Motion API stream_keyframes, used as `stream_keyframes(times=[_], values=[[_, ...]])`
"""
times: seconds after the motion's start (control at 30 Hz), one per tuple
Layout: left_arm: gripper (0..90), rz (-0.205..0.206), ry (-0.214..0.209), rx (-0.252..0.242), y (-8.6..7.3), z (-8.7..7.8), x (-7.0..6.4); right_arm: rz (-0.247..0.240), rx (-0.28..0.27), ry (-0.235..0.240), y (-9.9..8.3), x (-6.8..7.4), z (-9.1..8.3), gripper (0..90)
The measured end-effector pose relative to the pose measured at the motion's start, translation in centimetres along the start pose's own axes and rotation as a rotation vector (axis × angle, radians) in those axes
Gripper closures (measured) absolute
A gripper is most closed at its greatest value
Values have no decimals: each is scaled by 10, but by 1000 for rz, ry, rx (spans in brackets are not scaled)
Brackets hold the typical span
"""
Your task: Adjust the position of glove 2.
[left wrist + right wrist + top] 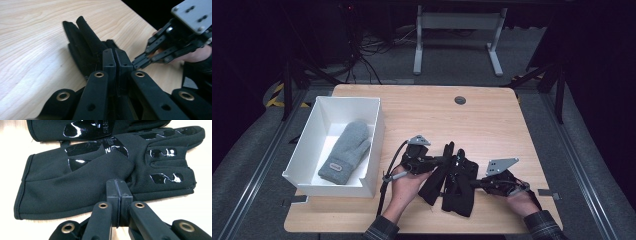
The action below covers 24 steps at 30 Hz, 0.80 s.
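Observation:
Two black gloves lie side by side on the wooden table (492, 115) near its front edge. My left gripper (443, 161) comes in from the left and is shut on the left glove (434, 182). In the left gripper view its jaws (115, 53) press together on that glove (85, 42), whose fingers point away. My right gripper (473, 184) comes in from the right, shut on the edge of the right glove (459, 195). In the right gripper view the jaws (119, 182) pinch a fold of the near glove (75, 187). The other glove (50, 128) lies behind it.
A white box (307, 177) stands at the table's left with a grey mitten (346, 152) lying in it. A round cable grommet (460, 100) sits near the far edge. Bare wood lies to the right and behind the gloves. The right gripper's tips (135, 64) nearly meet the left jaws.

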State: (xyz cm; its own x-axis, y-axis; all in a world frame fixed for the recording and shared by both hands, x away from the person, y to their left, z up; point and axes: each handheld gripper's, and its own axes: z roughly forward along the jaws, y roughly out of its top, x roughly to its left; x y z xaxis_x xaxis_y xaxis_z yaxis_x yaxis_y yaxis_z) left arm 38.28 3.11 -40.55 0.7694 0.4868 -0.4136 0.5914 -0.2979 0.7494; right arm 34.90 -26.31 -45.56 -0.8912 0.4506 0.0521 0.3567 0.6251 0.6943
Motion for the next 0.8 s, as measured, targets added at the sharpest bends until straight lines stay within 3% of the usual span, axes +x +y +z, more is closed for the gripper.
stream_keyframes(times=[0.33,0.8], values=[[884,-2,-37,11,3,17,-9,-5,-10,26,9,4,13,900],[884,-3,-35,63,-6,38,-8,-38,-2,27,27,10,32,900]])
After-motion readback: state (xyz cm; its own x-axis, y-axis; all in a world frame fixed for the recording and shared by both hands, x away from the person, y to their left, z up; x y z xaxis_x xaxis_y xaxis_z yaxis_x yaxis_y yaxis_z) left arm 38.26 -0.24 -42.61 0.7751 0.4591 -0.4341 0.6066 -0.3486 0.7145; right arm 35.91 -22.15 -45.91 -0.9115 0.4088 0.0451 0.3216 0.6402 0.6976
